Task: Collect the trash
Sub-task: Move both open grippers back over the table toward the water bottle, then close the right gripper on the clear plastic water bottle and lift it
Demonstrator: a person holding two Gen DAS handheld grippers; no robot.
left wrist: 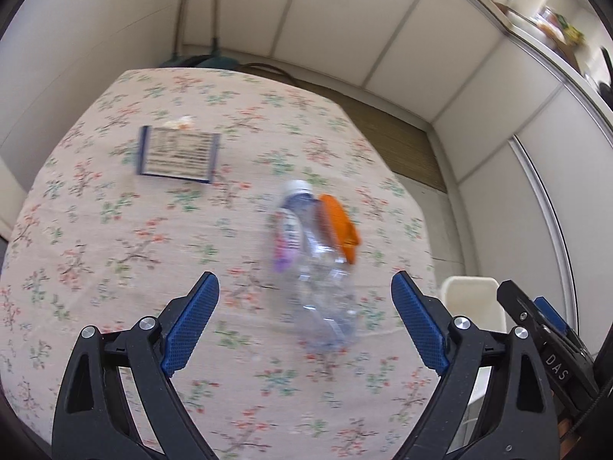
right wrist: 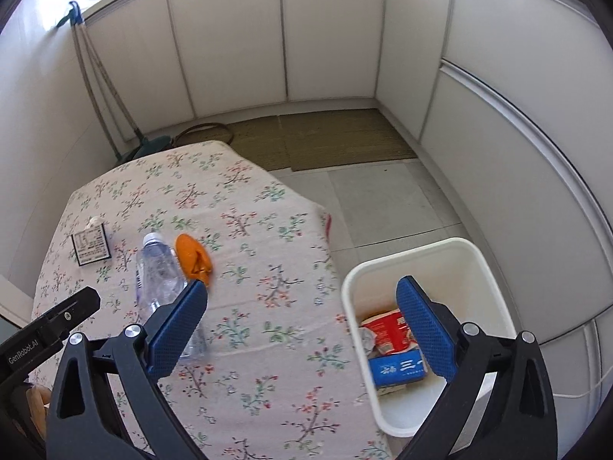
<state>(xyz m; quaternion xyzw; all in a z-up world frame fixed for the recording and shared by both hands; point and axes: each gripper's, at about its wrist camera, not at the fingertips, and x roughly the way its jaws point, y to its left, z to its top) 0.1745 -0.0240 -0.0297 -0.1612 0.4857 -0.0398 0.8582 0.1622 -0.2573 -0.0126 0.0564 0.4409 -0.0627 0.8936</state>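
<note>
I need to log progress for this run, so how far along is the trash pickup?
Partly done. The white bin beside the table already holds a red wrapper and a blue box. Nothing is in hand: the left gripper and right gripper both have jaws open and empty. Left on the floral table: a clear bottle, an orange scrap against it, a printed card and a small crumpled bit behind that card.

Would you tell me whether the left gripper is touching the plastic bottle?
Apart: the left wrist view shows the left gripper open, bare tablecloth between each finger and the bottle.
</note>
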